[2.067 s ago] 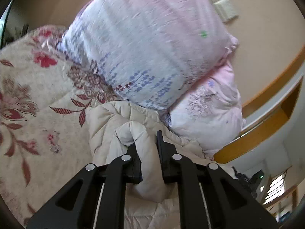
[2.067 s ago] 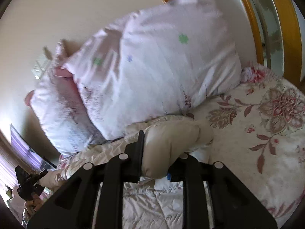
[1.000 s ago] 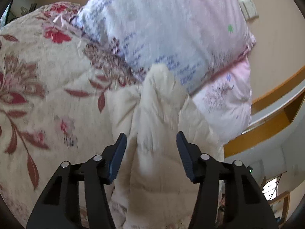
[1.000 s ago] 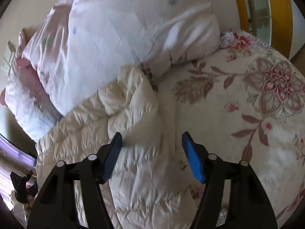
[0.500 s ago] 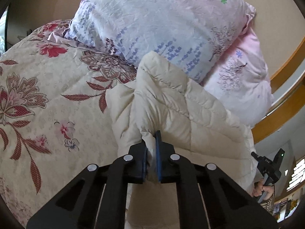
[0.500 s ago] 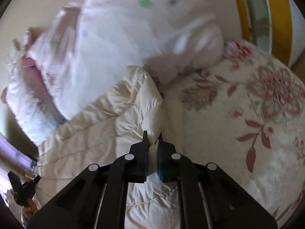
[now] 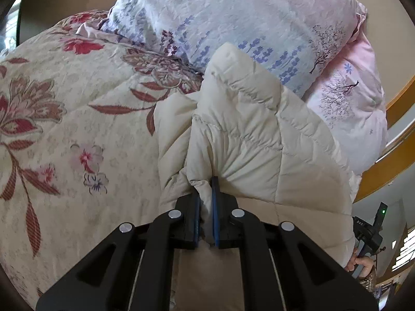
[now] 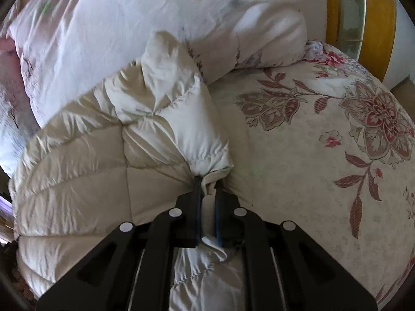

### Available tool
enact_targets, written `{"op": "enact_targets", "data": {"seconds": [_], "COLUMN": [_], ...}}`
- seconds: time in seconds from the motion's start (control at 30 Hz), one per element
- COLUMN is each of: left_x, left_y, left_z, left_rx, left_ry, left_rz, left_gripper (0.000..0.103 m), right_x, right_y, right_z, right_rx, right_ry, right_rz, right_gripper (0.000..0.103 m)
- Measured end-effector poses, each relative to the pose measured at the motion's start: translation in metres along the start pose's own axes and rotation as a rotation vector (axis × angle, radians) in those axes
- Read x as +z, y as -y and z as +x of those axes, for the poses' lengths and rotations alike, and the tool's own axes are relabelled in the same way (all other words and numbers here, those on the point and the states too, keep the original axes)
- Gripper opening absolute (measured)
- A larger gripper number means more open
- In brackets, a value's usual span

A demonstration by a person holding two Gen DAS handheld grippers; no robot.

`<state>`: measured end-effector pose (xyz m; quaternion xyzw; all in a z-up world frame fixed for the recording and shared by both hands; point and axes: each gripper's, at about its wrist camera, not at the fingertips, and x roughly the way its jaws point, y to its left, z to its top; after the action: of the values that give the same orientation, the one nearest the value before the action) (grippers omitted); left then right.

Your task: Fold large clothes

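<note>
A cream quilted puffer jacket lies on a floral bedspread, its far end against the pillows. My left gripper is shut on a fold at the jacket's left edge. In the right wrist view the same jacket spreads to the left, and my right gripper is shut on a bunched fold at its right edge. The other gripper and the hand holding it show at the lower right of the left wrist view.
Two pale pillows lean against the wall at the head of the bed; they also fill the top of the right wrist view. A wooden headboard rail runs at the right. The bedspread extends right of the jacket.
Both grippers let go of the jacket, opened over it, then shut again on new folds at its side edges. Over the last half second they have kept that hold and moved closer.
</note>
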<state>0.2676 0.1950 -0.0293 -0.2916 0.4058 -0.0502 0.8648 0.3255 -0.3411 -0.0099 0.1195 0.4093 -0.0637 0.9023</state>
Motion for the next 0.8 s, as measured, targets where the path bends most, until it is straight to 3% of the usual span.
{"op": "enact_targets", "data": {"seconds": [0.13,0.23,0.4,0.53,0.57,0.7,0.73,0.8], "left_x": [-0.004,-0.001,0.002,-0.001,-0.001,-0.001,0.0,0.0], "left_y": [-0.003,-0.009,-0.017,-0.017,-0.017,-0.018,-0.019,-0.023], "left_z": [-0.006,-0.017,-0.026,-0.017,-0.015,-0.01,-0.012,-0.018], "left_rx": [-0.011,-0.054,-0.052,-0.032,-0.031,-0.036,-0.043,-0.06], "left_ry": [0.007,0.009,0.005,-0.016,-0.02,-0.038,-0.042,-0.044], "left_rz": [-0.02,-0.054,-0.088,-0.088,-0.088,-0.098,-0.108,-0.123], "left_gripper": [0.007,0.007,0.015,0.019,0.021,0.023,0.023,0.027], "right_x": [-0.003,-0.007,-0.014,-0.017,-0.018,-0.016,-0.016,-0.015], "right_y": [-0.005,-0.003,-0.007,-0.016,-0.014,-0.008,-0.005,0.007], "right_z": [-0.014,-0.039,-0.061,-0.032,-0.02,-0.016,-0.022,-0.032], "right_rx": [-0.016,0.023,0.03,-0.057,-0.051,-0.033,-0.011,0.049], "right_ry": [0.012,0.078,0.148,0.044,0.002,-0.016,-0.015,-0.017], "right_rz": [-0.033,-0.014,-0.037,-0.083,-0.074,-0.048,-0.027,0.026], "right_gripper": [0.019,0.045,0.046,0.041,0.042,0.044,0.045,0.058]}}
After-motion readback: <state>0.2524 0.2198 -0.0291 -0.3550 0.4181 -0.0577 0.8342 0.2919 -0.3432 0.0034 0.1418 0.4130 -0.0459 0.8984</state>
